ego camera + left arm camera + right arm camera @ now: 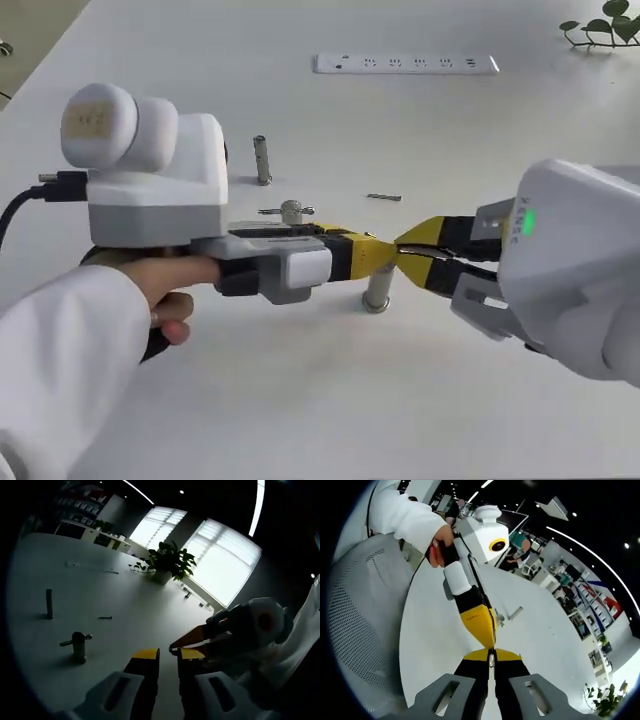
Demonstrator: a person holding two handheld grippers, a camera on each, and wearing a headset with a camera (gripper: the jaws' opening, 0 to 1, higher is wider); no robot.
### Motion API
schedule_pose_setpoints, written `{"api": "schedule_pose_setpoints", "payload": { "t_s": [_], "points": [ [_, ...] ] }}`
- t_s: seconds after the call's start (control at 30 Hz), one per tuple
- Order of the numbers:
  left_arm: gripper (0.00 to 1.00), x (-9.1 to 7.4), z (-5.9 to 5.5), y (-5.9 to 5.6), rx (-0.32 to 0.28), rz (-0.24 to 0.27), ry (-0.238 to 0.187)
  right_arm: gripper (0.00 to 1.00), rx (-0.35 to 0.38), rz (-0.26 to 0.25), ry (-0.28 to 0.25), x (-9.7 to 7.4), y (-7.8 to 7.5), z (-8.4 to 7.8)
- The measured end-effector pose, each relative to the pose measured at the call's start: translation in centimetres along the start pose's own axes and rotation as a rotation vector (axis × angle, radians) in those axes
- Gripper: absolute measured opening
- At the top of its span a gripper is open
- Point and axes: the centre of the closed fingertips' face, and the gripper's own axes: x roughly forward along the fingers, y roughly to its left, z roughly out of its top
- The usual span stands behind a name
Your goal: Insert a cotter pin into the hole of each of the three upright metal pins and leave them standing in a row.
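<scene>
Right gripper (405,247), pinched shut on what looks like a cotter pin (491,660), meets left gripper (380,247) tip-to-tip directly above the upright pin (378,292) on the surface; left jaws narrow, hold unclear; likely insertion runs level, leftward.

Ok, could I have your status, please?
Left gripper open, right gripper shut on thin metal cotter pin. Nearest upright steel pin below jaws. Spare cotter pin lies apart. Nothing blocking.
</scene>
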Motion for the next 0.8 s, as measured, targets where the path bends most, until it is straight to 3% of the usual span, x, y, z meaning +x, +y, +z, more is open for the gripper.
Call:
{"api": "schedule_pose_setpoints", "payload": {
  "t_s": [0.2,0.5,0.6,0.8],
  "points": [
    [0.01,0.25,-0.35,-0.29,-0.036,-0.017,0.027,0.0,-0.009,-0.009,0.008,-0.07,0.14,-0.11],
    [0.01,0.19,-0.95,-0.3,-0.079,-0.025,0.069,0.0,-0.022,0.002,0.012,-0.04,0.63,-0.3],
    [0.01,0.13,-0.93,-0.33,-0.025,-0.017,0.074,0.0,-0.028,0.002,0.011,0.02,0.64,-0.28],
    [0.0,0.05,-0.77,-0.35,-0.03,-0.01,0.079,0.0,-0.033,0.004,0.002,0.01,0.51,-0.15]
  ]
}}
